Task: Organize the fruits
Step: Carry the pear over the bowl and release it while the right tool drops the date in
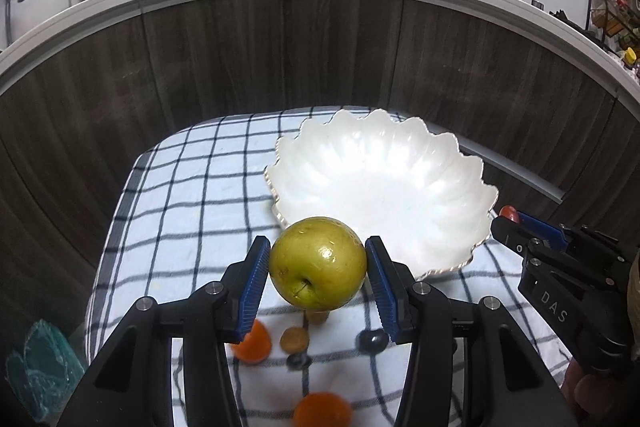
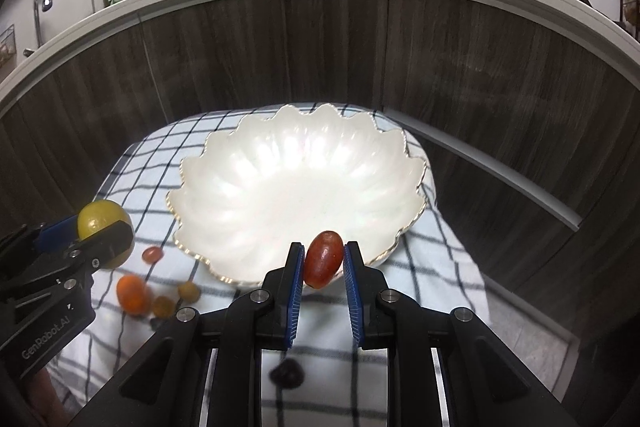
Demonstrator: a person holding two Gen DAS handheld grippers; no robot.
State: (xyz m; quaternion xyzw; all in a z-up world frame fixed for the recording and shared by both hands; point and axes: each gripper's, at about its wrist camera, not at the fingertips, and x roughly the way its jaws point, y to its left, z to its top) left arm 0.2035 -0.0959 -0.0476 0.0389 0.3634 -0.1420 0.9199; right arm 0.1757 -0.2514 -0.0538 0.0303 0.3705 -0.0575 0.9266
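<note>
Carrying two fruits at once toward the white scalloped bowl (image 2: 296,183), which sits empty at the far right of the checked cloth (image 1: 192,187).

Left gripper (image 1: 318,263): clamped on a green apple (image 1: 318,263), blue pads on its two sides, stem end toward the camera, held clear of the cloth just short of the bowl's near left rim. Right gripper (image 2: 323,261): pinched nearly closed on a small red oval fruit (image 2: 323,259), perhaps a grape or date, upright between the pads, hanging over the bowl's near rim.

Left behind on the near cloth: two oranges (image 1: 252,343), some small brownish fruits (image 1: 294,339) and dark berries (image 1: 374,341), all blurred.

Likely troubles from here:
- Apple slipping: round, smooth, gripped only at two narrow contacts; a tilt or jolt could roll it out before reaching the bowl.
- Dropping from too high: hard bowl, possibly brittle, so a heavy apple could chip it or bounce out over the low scalloped edge.
- Red fruit squashed or squirting free: soft skin, tight pinch.
- Grippers colliding: both converging on one bowl, close side by side.
- Bowl nudged along the cloth by a finger catching its rim.
</note>
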